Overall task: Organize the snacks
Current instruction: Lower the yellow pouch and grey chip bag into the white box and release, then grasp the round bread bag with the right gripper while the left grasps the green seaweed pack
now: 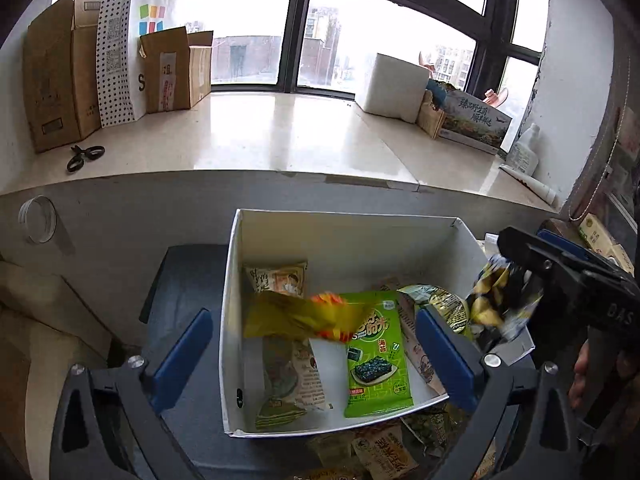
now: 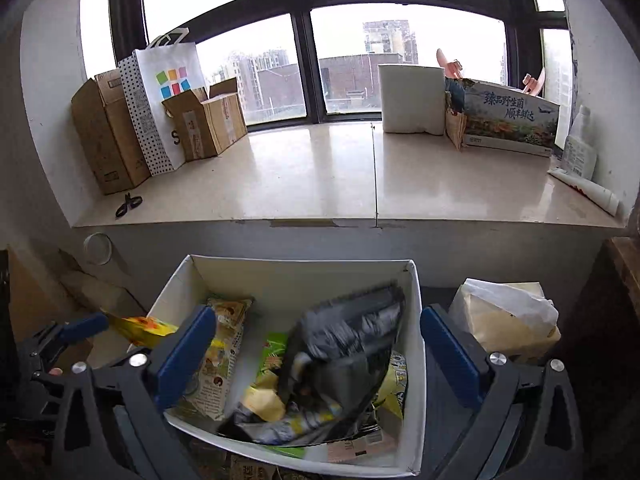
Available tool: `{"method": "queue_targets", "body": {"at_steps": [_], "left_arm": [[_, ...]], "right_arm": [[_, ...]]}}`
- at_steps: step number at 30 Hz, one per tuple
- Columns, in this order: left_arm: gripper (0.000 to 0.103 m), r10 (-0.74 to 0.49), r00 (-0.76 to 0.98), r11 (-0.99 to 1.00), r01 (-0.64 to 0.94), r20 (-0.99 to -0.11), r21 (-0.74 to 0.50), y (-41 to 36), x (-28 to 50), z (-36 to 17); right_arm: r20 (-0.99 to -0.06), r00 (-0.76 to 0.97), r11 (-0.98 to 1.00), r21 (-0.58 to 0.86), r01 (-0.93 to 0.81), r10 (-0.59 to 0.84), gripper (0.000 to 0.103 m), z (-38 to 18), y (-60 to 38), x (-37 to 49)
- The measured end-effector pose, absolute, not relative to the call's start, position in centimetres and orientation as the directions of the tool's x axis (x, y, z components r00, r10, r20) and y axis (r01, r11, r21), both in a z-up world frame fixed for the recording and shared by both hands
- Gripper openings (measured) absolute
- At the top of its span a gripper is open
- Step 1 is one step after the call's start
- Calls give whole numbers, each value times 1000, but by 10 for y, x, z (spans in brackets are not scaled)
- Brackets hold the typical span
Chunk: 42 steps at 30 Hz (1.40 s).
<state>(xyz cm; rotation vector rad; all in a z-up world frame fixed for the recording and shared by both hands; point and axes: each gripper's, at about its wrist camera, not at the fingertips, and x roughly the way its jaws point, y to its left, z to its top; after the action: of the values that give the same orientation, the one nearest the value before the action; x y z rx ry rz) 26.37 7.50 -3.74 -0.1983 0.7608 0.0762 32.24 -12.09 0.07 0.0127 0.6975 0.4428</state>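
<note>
White snack box (image 1: pixel 236 320) on a dark surface (image 1: pixel 184 280) below a pale stone window ledge (image 1: pixel 256 136).
Loose snack packets (image 1: pixel 384 452) lie on the surface just before the box; a plastic-wrapped bundle (image 2: pixel 508 316) sits beside it. On the ledge: cardboard boxes (image 2: pixel 108 136), a paper bag (image 2: pixel 168 92), black scissors (image 1: pixel 85 157), a white block (image 2: pixel 412 98), a printed carton (image 2: pixel 510 120), a bottle (image 2: pixel 580 148).
</note>
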Motion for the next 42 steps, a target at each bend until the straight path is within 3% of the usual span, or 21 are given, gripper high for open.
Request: {"method": "queue_targets", "body": {"at_steps": [14, 20, 24, 33, 42], "left_arm": [[103, 3, 736, 988, -108, -677, -113, 67, 225, -29], [103, 59, 765, 998, -39, -641, 45, 35, 168, -20], [103, 37, 765, 999, -30, -643, 22, 25, 132, -24], [103, 28, 715, 998, -64, -699, -26, 10, 85, -60], [103, 10, 658, 996, -74, -753, -52, 8, 61, -92]], "right_arm": [[-537, 710, 888, 215, -405, 454, 103, 7, -157, 284], [-490, 697, 852, 294, -434, 523, 103, 1, -197, 228], [-476, 707, 852, 319, -416, 523, 103, -17, -224, 177], [-612, 640, 885, 302, -355, 465, 103, -87, -244, 102], [-711, 569, 909, 294, -296, 414, 103, -125, -226, 122]]}}
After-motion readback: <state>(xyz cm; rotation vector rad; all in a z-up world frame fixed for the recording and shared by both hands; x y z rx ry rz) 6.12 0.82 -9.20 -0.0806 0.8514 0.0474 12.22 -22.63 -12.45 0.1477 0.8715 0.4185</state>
